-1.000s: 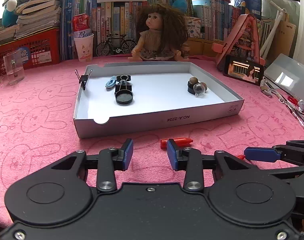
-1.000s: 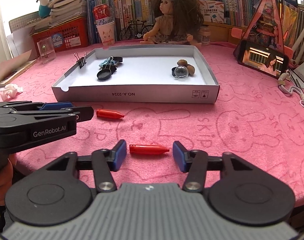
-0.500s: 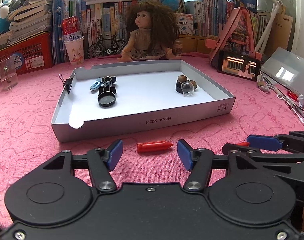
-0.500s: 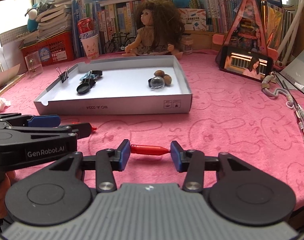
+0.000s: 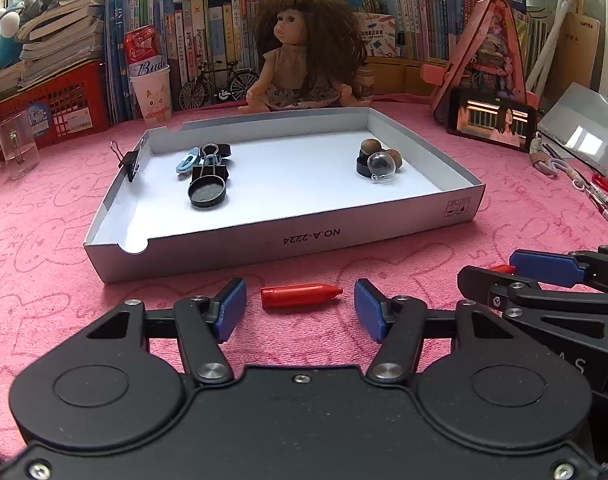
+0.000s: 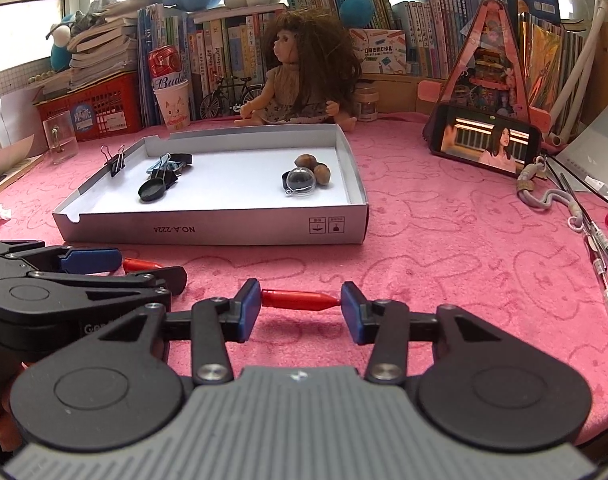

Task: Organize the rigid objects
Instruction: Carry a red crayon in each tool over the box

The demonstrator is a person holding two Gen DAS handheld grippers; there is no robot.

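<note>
We see the left gripper [image 5: 300, 310] spread, jaws just widened, around one red bullet-shaped plastic cap [image 5: 301, 296] on the pink cloth [image 5: 44, 240]; the right gripper [image 6: 300, 307] pinches another red cap [image 6: 300, 299] end to end. Beyond stands the white cardboard tray [image 5: 288, 240]; the left gripper partly hides the first cap in the right view.

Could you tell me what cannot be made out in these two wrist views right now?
- Left wrist view: the right hand-held gripper hides nearly all of its red crayon.
- Right wrist view: the left hand-held gripper covers the base of the other red crayon.
- Both views: the book spines are too small to read.
</note>
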